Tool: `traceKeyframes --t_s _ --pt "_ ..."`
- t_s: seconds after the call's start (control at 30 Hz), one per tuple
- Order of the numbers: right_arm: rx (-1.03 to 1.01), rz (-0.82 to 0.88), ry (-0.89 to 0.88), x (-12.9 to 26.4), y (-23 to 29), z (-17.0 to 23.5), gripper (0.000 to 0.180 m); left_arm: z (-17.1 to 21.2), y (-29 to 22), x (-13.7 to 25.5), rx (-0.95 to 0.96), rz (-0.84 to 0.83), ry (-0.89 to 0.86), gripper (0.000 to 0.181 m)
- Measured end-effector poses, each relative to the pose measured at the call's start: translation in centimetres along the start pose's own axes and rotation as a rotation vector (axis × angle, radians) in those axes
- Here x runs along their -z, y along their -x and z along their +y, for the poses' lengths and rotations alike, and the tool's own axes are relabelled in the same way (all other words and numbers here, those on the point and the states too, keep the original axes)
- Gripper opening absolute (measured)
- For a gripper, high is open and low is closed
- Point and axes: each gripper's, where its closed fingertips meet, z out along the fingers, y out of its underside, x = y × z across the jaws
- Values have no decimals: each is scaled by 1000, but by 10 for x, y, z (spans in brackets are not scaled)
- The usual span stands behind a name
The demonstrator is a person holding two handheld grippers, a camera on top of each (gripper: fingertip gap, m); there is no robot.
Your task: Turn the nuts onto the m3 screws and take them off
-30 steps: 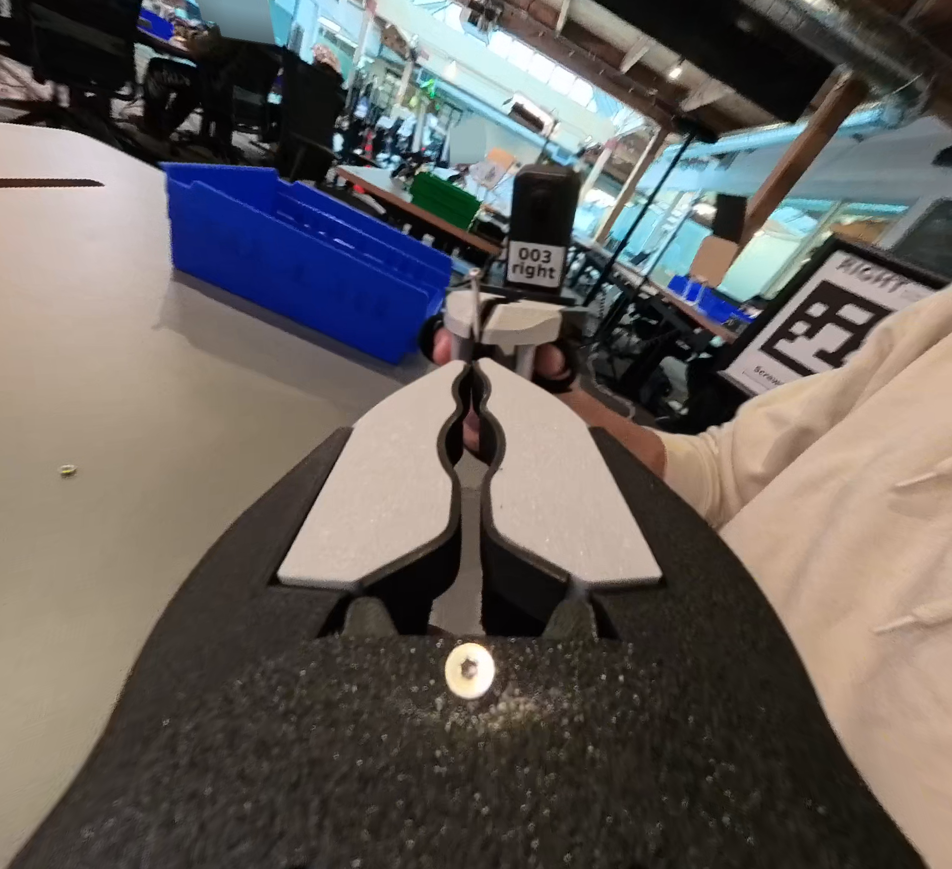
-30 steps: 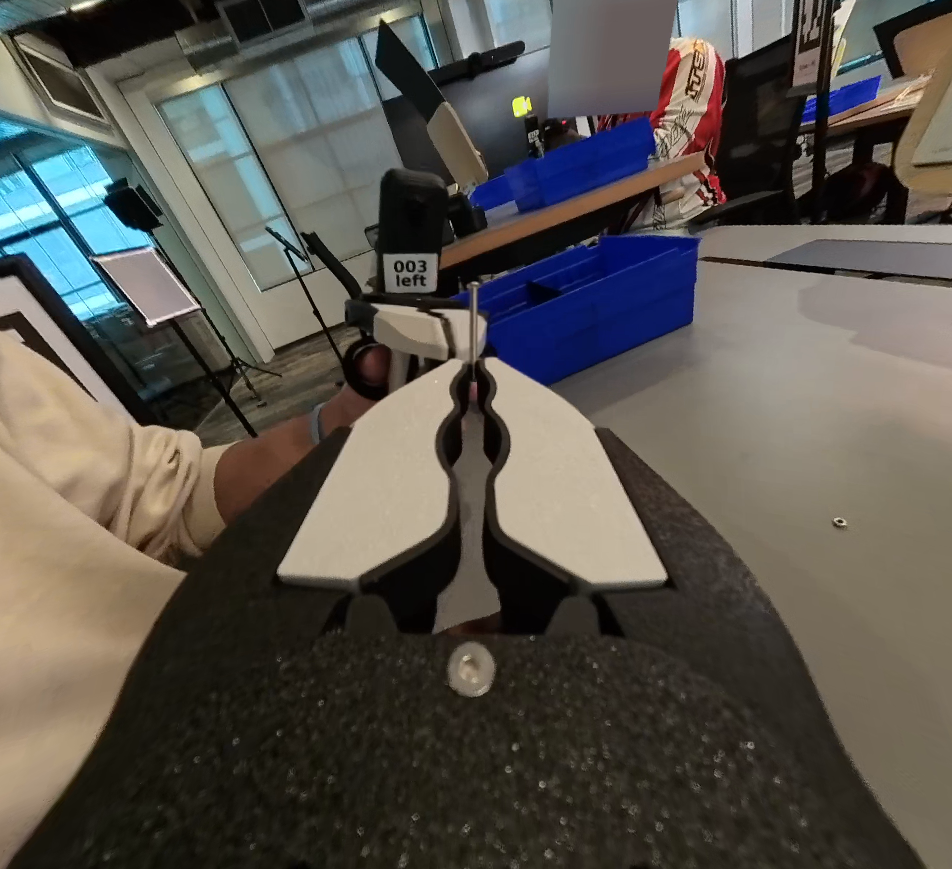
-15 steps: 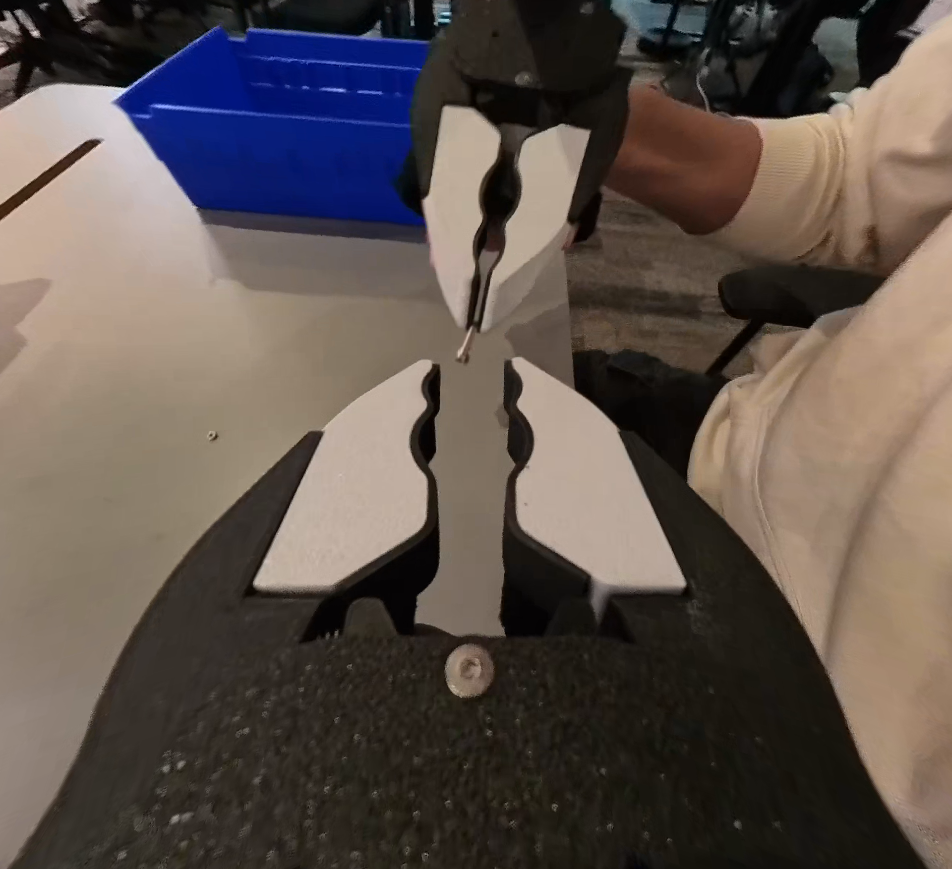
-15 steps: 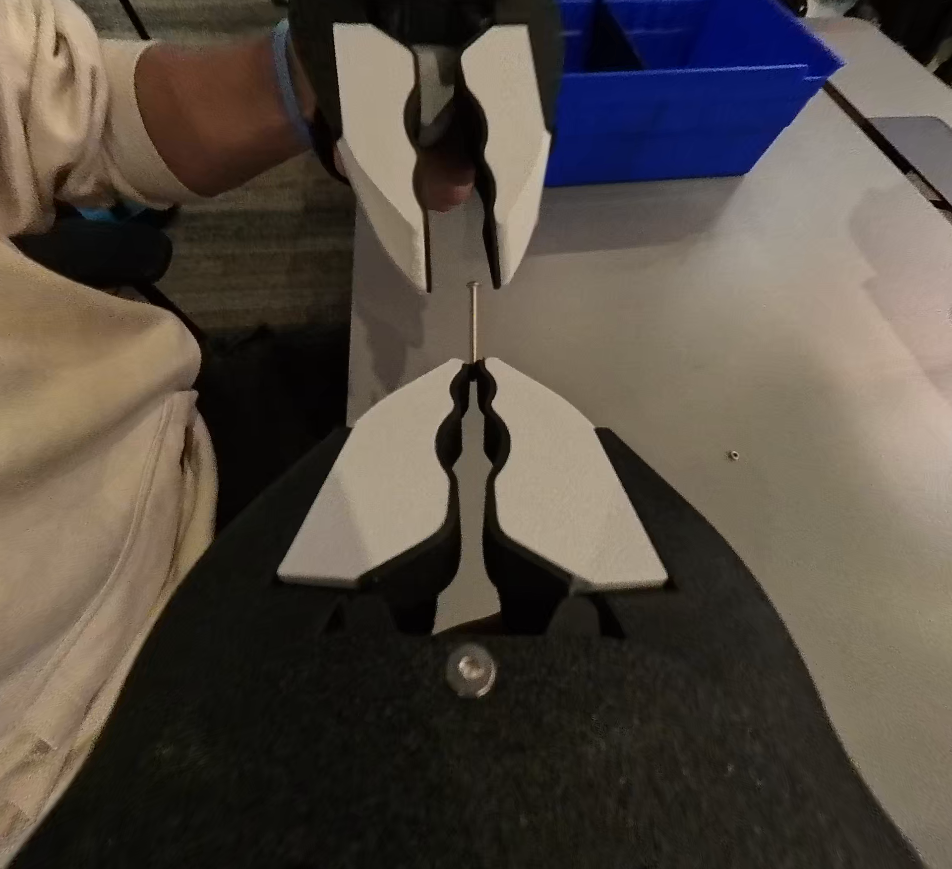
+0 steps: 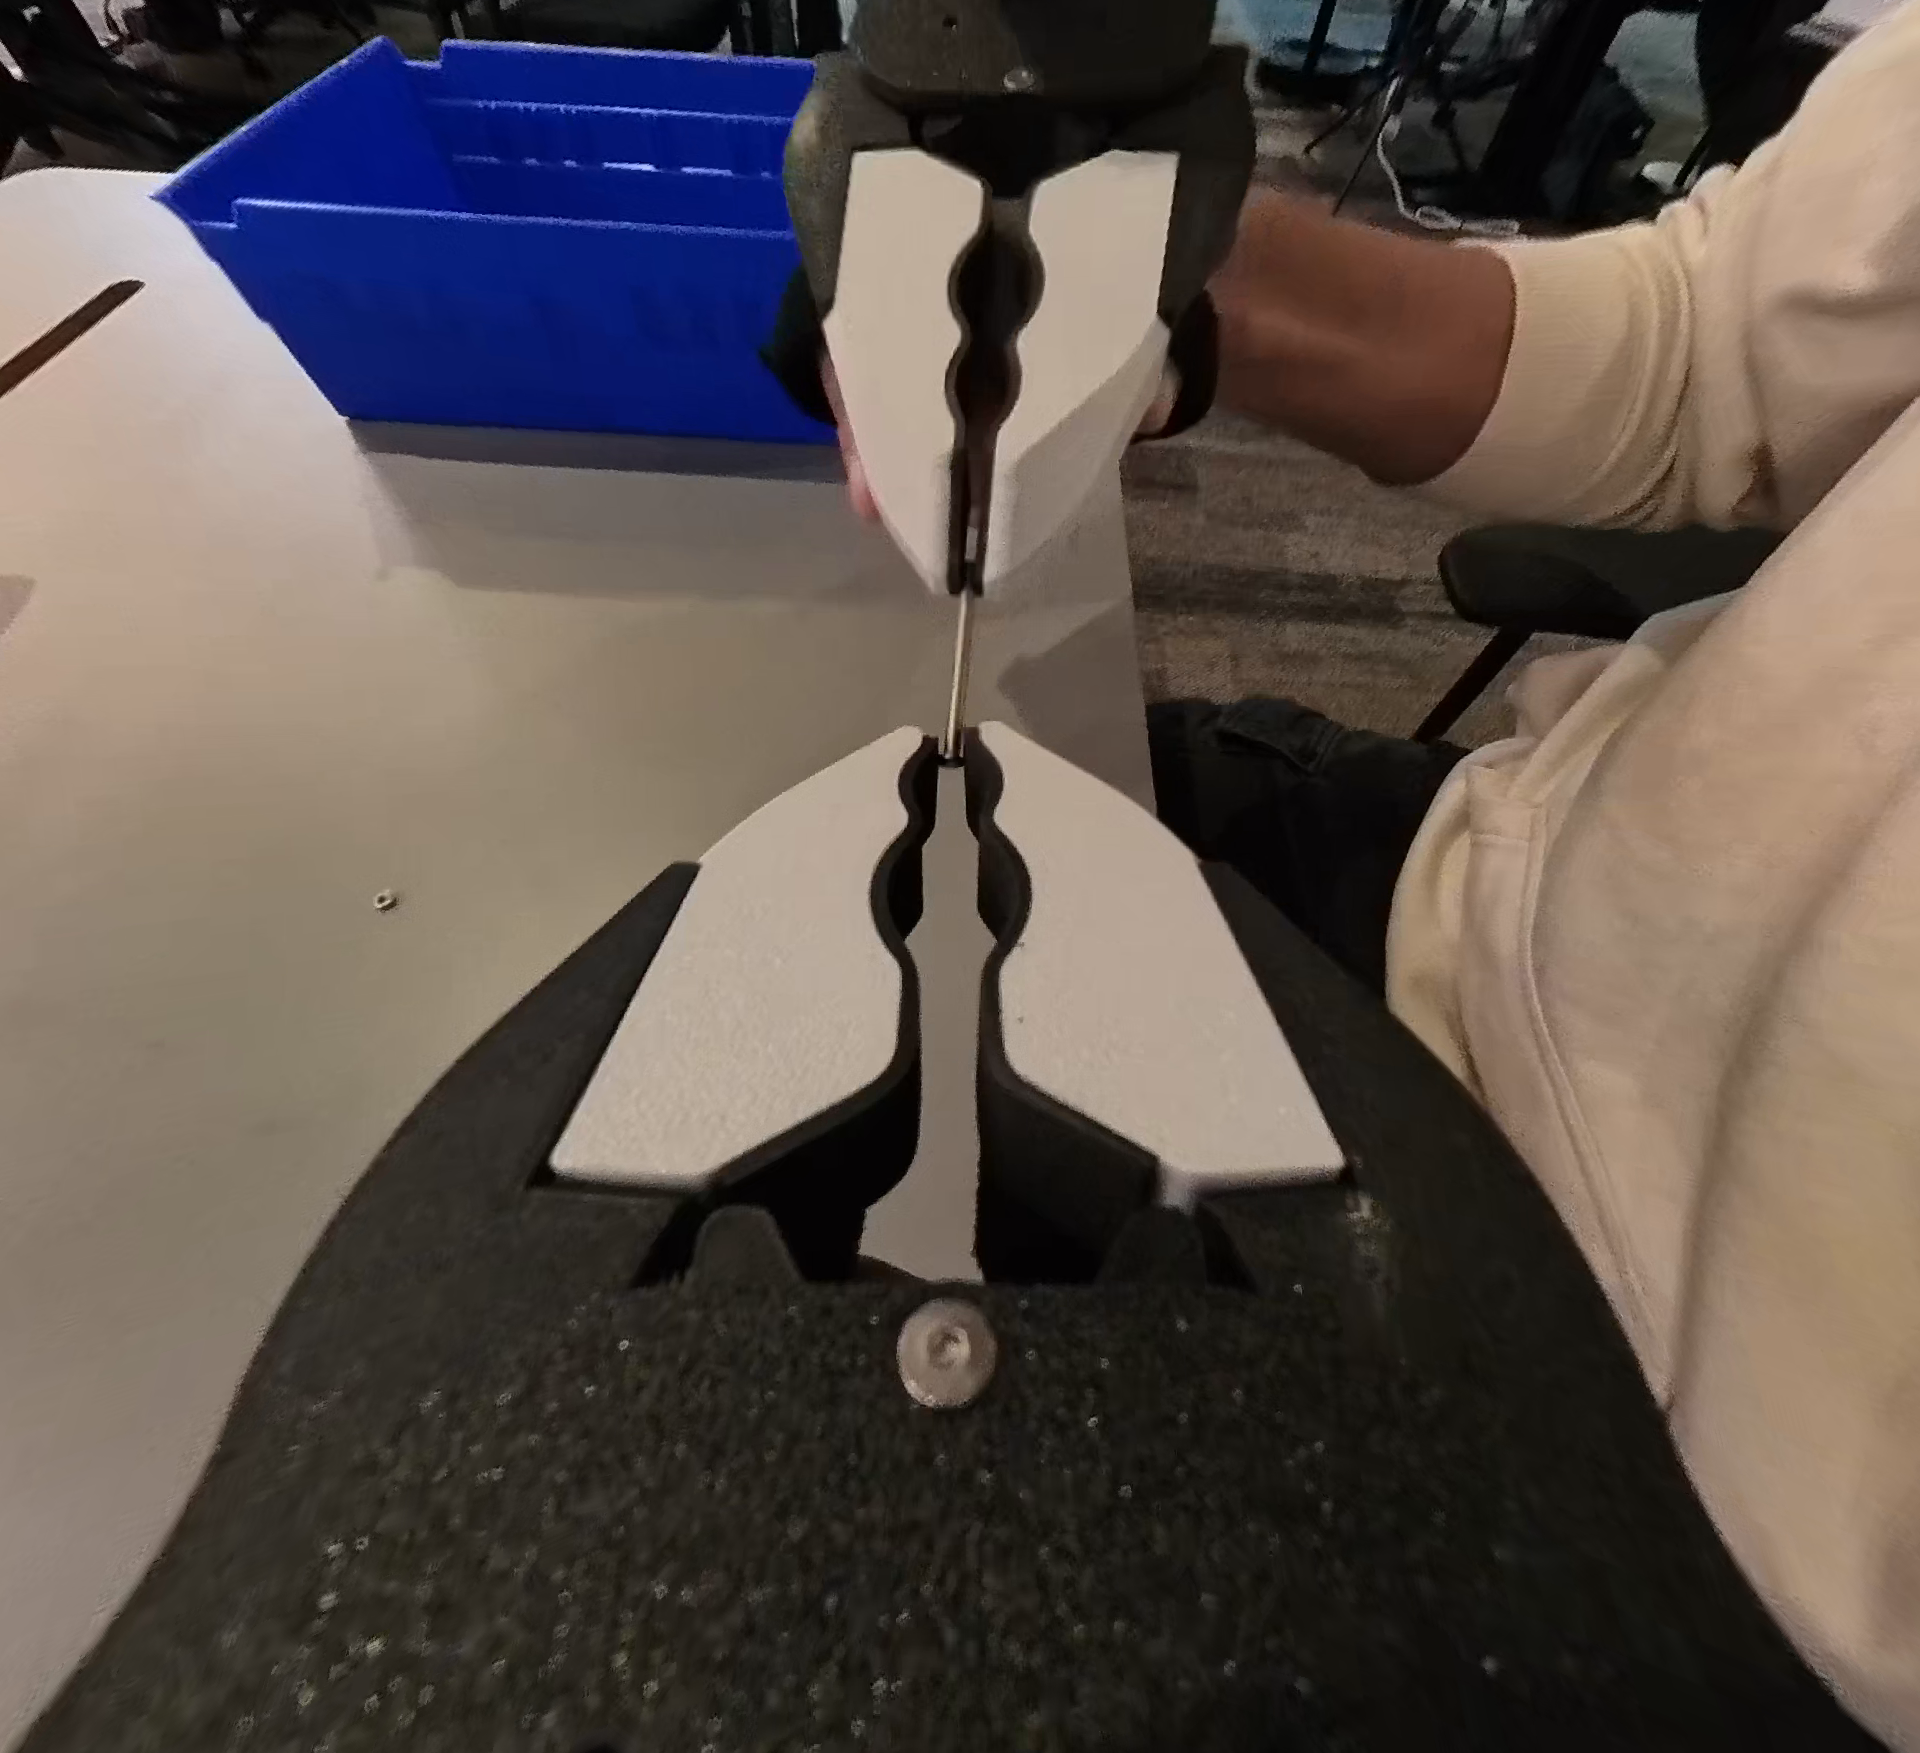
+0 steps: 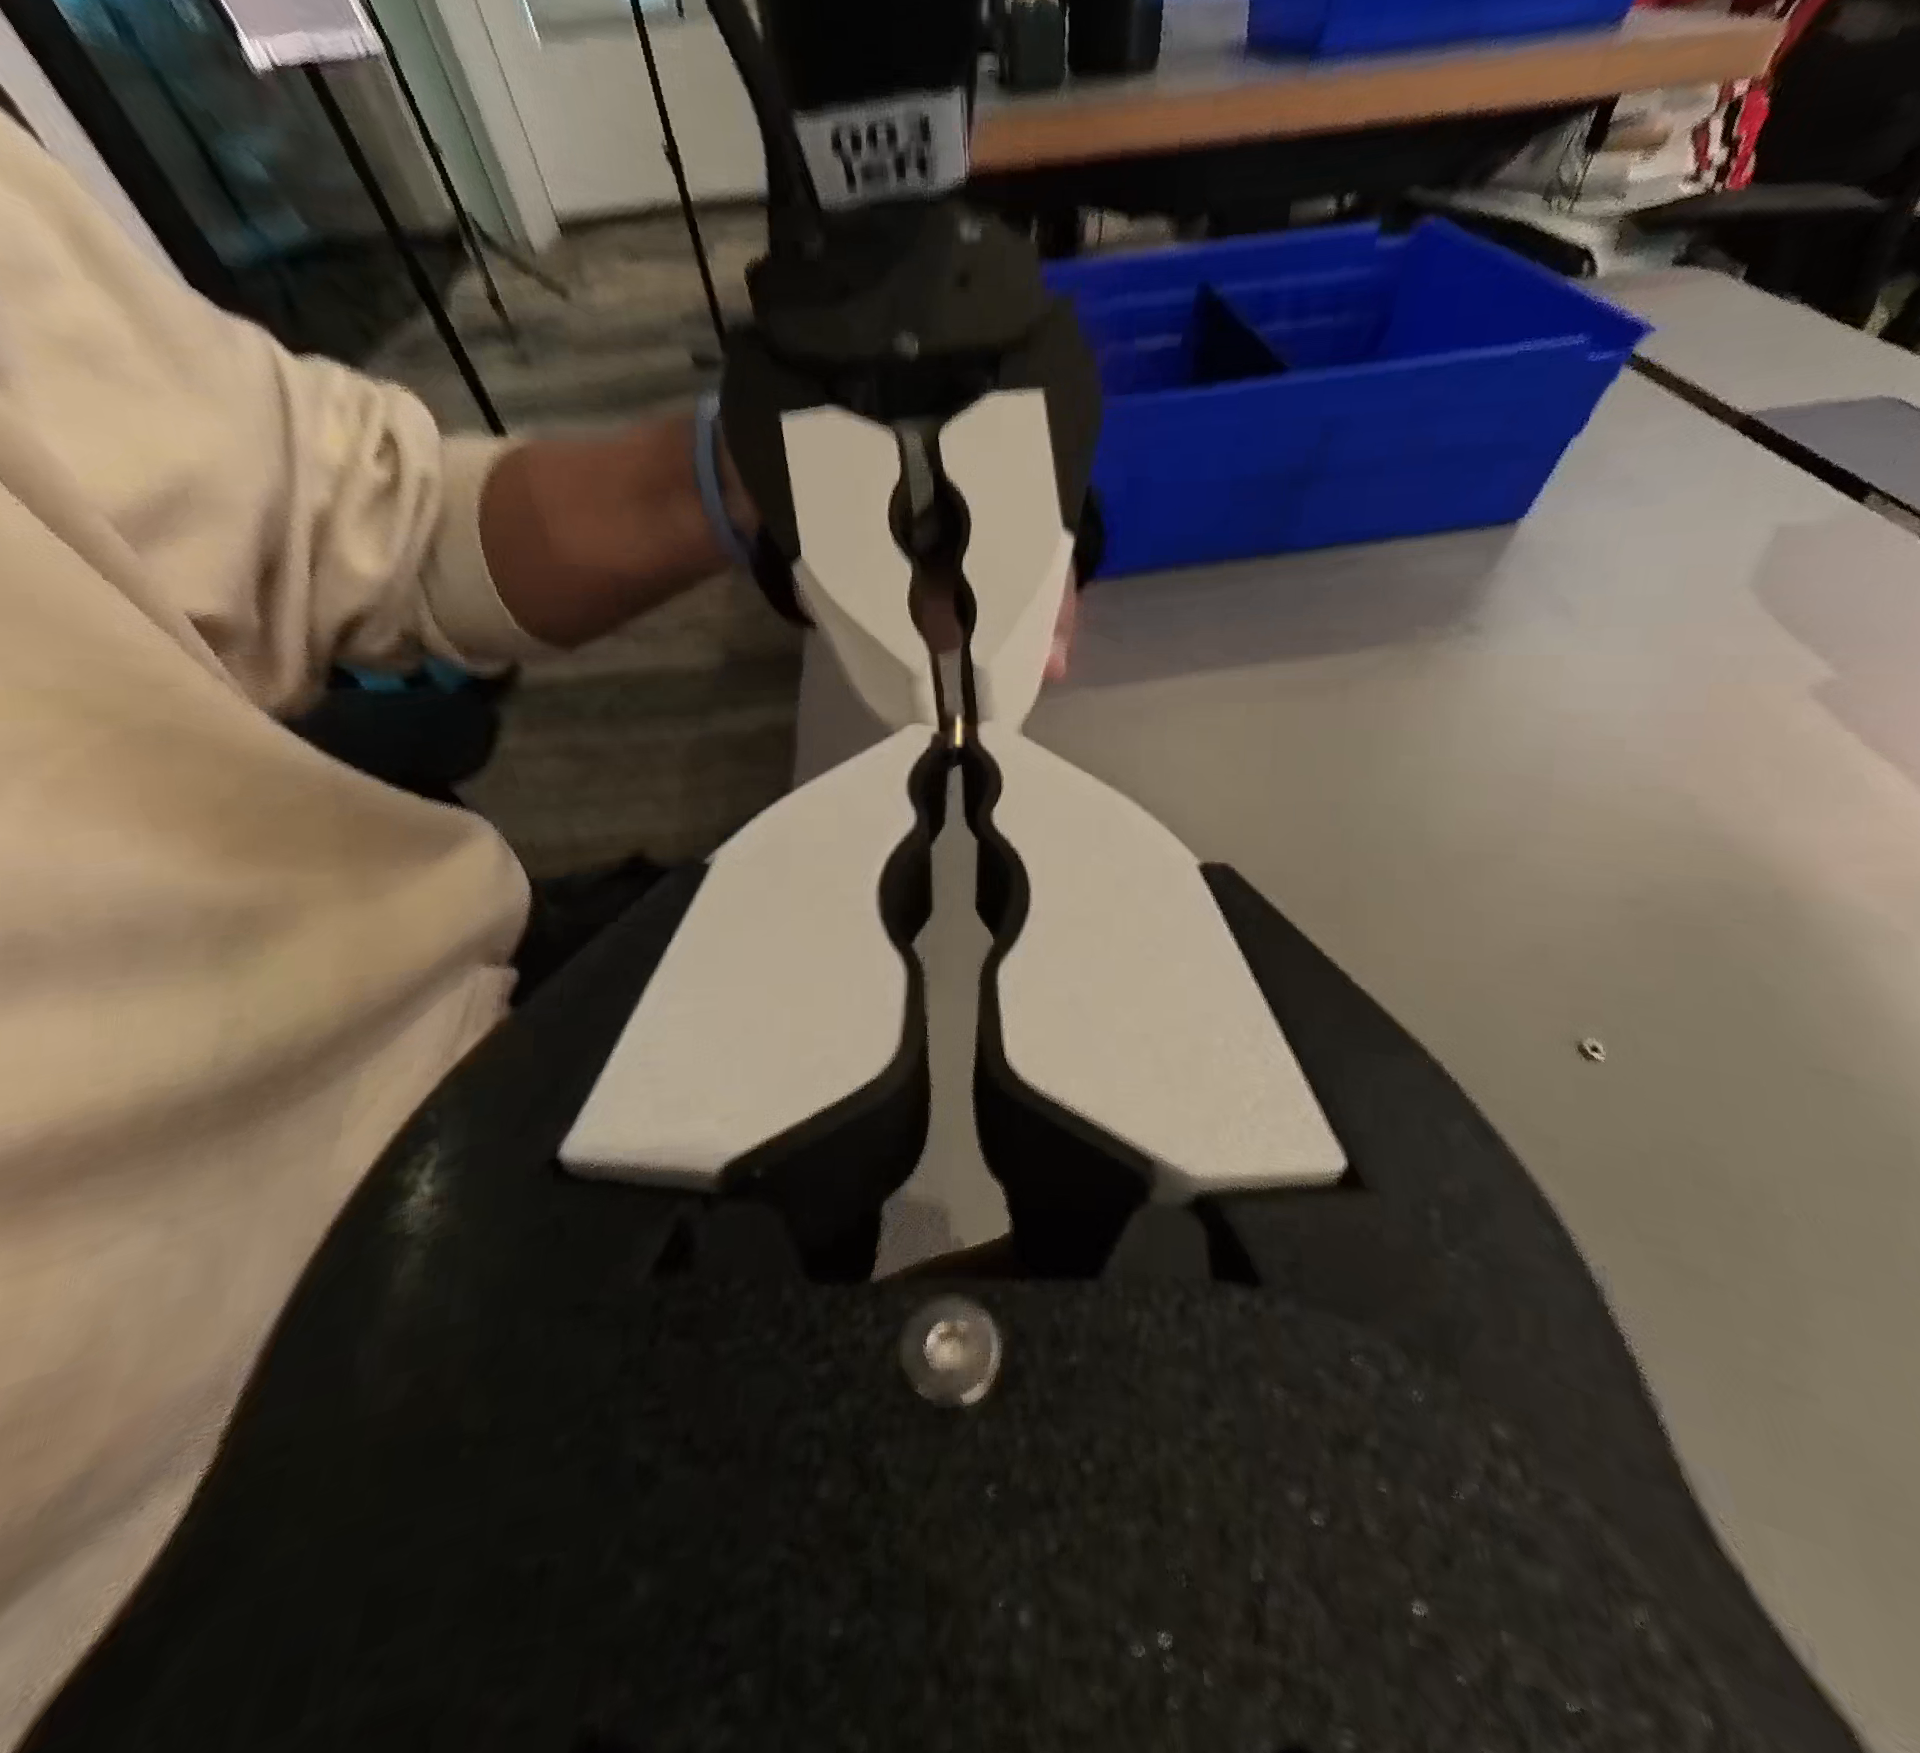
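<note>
One thin screw (image 5: 962,669) spans tip to tip above the table (image 5: 312,716), both ends pinched: right gripper (image 5: 966,579) and left gripper (image 5: 950,747) each clenched on it. One loose nut (image 5: 385,900) lies aside (blue bin (image 5: 499,290) behind).

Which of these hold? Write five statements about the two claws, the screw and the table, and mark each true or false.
1. The screw runs from the tips of the right claw to the tips of the left claw. True.
2. The right claw is wide open. False: it is shut on the screw.
3. A loose nut lies on the table. True.
4. The blue bin stands on the floor. False: it stands on the table.
5. The loose nut lies inside the blue bin. False: it lies on the bare table, apart from the bin.
</note>
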Motion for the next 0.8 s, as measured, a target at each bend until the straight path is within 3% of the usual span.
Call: traceKeyframes --t_s 0.13,0.27,0.57,0.63,0.8 --pt "-88 -48 -187 -4 -1 -16 2 -3 -1 -5 49 9 -87 4" --pt "-138 -27 -264 -4 -10 -20 2 -9 5 -1 127 10 -209 4" --pt "-183 -54 -271 -20 -14 -19 3 0 11 -9 196 -11 -282 4" --pt "-165 1 -274 -14 -20 -20 26 0 15 -3 208 -29 -300 4" --pt "-150 270 -132 21 -44 8 29 15 28 11 236 -132 -308 4"
